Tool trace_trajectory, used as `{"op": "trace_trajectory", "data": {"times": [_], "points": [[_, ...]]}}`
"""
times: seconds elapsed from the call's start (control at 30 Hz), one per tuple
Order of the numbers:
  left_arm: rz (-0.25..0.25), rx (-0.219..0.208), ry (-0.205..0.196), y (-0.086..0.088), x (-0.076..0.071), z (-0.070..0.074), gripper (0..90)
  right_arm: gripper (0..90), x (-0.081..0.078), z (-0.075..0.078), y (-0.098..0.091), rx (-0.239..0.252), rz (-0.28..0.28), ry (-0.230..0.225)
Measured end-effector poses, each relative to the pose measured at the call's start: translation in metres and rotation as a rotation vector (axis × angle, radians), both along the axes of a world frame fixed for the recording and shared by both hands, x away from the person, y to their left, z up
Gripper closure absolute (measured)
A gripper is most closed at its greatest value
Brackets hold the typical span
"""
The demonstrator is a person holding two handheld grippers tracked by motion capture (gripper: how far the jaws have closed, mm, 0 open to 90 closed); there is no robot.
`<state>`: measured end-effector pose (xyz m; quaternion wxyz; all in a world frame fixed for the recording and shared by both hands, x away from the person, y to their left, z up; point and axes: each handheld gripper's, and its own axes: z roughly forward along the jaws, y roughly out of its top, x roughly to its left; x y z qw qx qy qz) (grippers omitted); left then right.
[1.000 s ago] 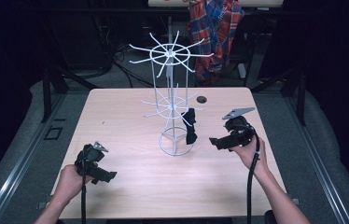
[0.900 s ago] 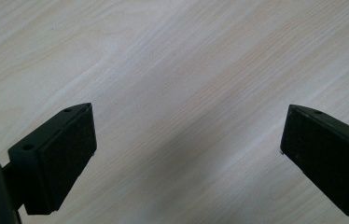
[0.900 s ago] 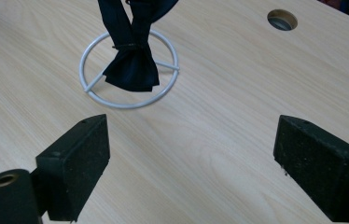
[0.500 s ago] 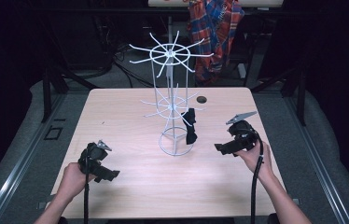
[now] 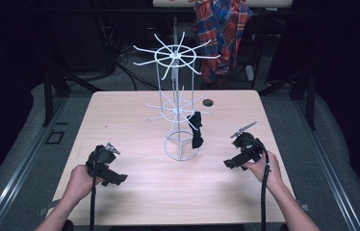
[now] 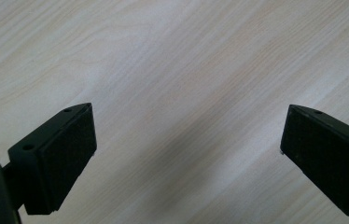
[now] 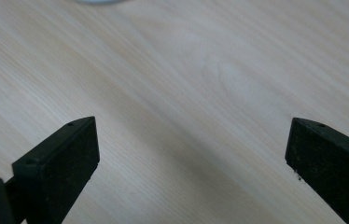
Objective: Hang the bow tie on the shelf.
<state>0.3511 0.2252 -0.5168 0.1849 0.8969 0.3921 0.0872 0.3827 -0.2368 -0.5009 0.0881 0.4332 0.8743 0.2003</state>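
Tongs on both sides are standing spread wide with nothing between the jaws: in each gripper view only bare wood of the bench (image 6: 172, 70) is showing between the black pads. You are holding the left tongs (image 5: 115, 177) low over the bench, well to the left of the white wire rack (image 5: 178, 110) and nearer to you than it; the right tongs (image 5: 231, 163) are hovering to the right of the rack's ring base, near it but apart. A black cloth item (image 5: 196, 130) is hanging from one of the rack's lower arms, on the side facing your right hand (image 5: 264, 166).

Judging by this, the cloth is hung and you are pulling clear. Keep the right tongs apart and low, moving away from the rack's arms so the cable isn't snagging a prong. Watch that nothing brushes the cloth; it looks lightly draped and could slip off.
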Motion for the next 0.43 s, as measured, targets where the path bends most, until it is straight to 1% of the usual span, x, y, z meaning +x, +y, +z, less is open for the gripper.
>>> {"op": "trace_trajectory", "data": {"times": [0.1, 0.13, 0.17, 0.23, 0.27, 0.3, 0.33, 0.37, 0.43], "points": [[-0.004, 0.0, 0.001, -0.001, 0.001, -0.001, 3.5, 2.1, 0.002, -0.012, 0.0, -0.053, 0.013, 0.047], [-0.004, 0.0, 0.002, -0.002, 0.001, -0.001, 3.5, 1.4, 0.004, -0.016, 0.0, -0.078, 0.028, 0.077], [-0.003, 0.0, 0.002, -0.001, 0.001, -0.001, 3.5, 1.2, 0.005, -0.018, -0.001, -0.085, 0.031, 0.086], [-0.001, -0.001, 0.002, -0.001, 0.001, -0.001, 3.5, 1.1, 0.005, -0.022, 0.0, -0.075, 0.019, 0.094], [0.0, 0.0, 0.001, -0.001, 0.001, -0.001, 3.5, 1.0, 0.008, -0.02, -0.002, -0.12, 0.055, 0.115], [0.001, 0.001, 0.004, 0.0, 0.001, -0.001, 3.5, 0.6, 0.006, -0.023, -0.001, -0.097, 0.022, 0.094], [0.002, 0.003, 0.006, 0.0, 0.001, -0.001, 3.5, 0.3, 0.007, -0.024, -0.002, -0.098, 0.027, 0.096], [0.004, 0.003, 0.005, 0.0, 0.001, -0.001, 3.5, 0.3, 0.008, -0.025, -0.002, -0.094, 0.024, 0.088], [0.006, 0.003, 0.006, 0.0, 0.001, -0.001, 3.5, 0.2, 0.009, -0.022, -0.003, -0.115, 0.042, 0.083]]}}
